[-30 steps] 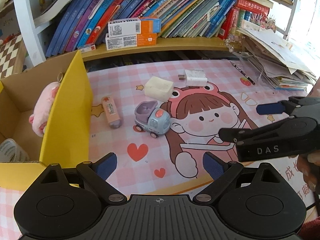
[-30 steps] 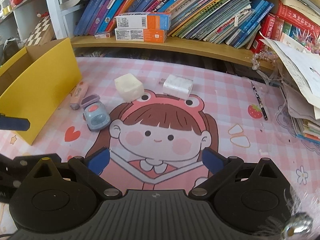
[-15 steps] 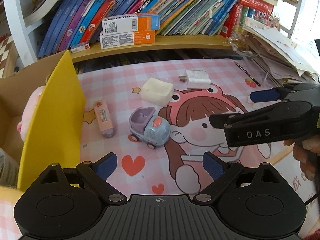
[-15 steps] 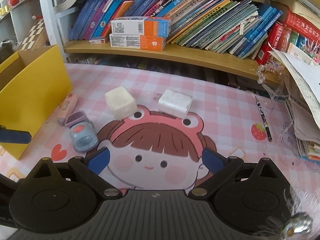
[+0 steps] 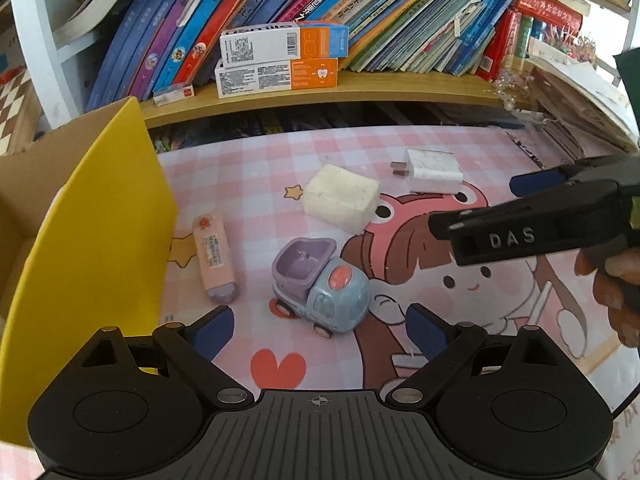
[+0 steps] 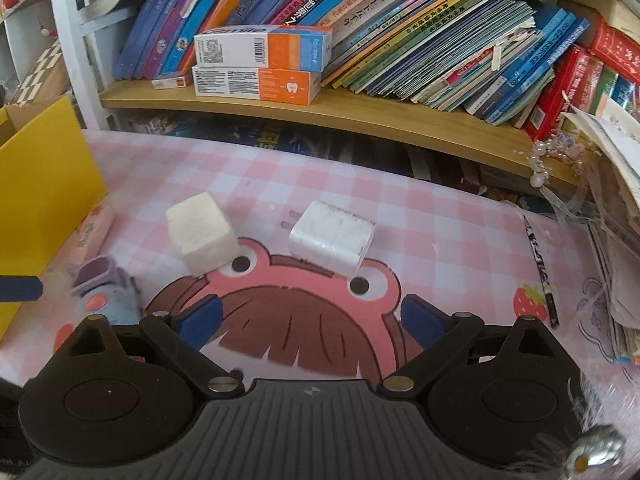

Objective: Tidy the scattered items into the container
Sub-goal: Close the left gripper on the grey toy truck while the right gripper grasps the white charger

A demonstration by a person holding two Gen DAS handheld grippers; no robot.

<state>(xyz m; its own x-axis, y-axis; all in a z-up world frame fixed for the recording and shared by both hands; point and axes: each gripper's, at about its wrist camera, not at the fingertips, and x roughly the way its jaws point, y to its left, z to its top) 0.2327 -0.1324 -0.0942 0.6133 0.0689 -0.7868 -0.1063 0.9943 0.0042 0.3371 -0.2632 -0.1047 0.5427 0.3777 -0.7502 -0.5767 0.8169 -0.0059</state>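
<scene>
A yellow cardboard box (image 5: 92, 236) stands at the left, also seen in the right wrist view (image 6: 40, 184). On the pink mat lie a toy truck (image 5: 320, 288), a pink eraser (image 5: 214, 258), a cream foam block (image 5: 340, 198) and a white charger plug (image 5: 432, 170). My left gripper (image 5: 320, 330) is open and empty, just in front of the truck. My right gripper (image 6: 310, 316) is open and empty, short of the charger plug (image 6: 330, 238) and the block (image 6: 200, 234). It shows from the side in the left wrist view (image 5: 532, 216).
A wooden shelf (image 6: 360, 114) with leaning books and two toothpaste boxes (image 6: 260, 64) runs along the back. A stack of papers (image 6: 616, 208) and a pencil (image 6: 540, 268) lie at the right.
Both grippers have moved forward over the mat. The left one has closed in on the toy truck, the right one on the charger plug. Both stayed open.
</scene>
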